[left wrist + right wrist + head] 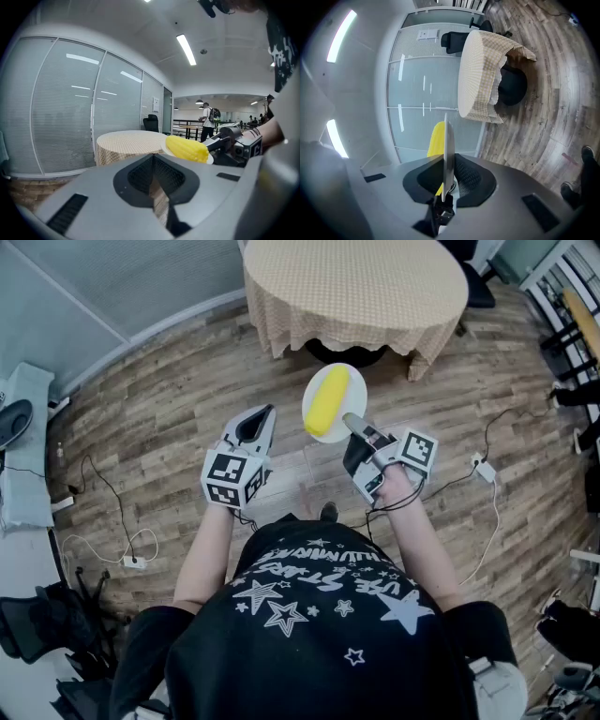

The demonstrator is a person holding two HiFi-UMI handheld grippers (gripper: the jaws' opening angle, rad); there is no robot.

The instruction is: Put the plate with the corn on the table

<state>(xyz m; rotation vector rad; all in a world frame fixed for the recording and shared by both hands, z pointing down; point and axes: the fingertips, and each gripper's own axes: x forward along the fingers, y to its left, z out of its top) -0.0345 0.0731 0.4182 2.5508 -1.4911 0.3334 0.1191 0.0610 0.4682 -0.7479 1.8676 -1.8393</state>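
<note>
Head view: the person's black T-shirt (319, 634) carries white stars and a line of white lettering, which sits upside down here and cannot be read with any certainty. The right gripper (351, 420) is clamped on the near rim of a white plate (358, 393), held in the air above the wooden floor (159, 409). A yellow corn (327, 399) lies lengthwise on the plate. The round table (356, 287), under a beige checked cloth, stands just beyond the plate, which is short of its edge. The left gripper (262, 420) hovers beside the plate without touching it. Each gripper's cube shows black-and-white square markers (no words on them). Cables (112, 512) trail over the floor.

Left gripper view: the left gripper's (157, 187) jaws are drawn together, with only a sliver of floor showing between them and nothing held. Beyond them the corn (187, 148) rests on the plate (210, 159), level with the tabletop (126, 140). The right gripper (216, 143) bites the plate's rim, and a pale letter "C" shows on its body. A person with a backpack (207, 123) stands far off.

Right gripper view: the plate (447, 150) appears edge-on, pinched between the right gripper's (445, 197) jaws, with the corn (436, 138) on its left face. The table (480, 79) is ahead. A small notice (425, 33) on the glass wall is too small to read.
</note>
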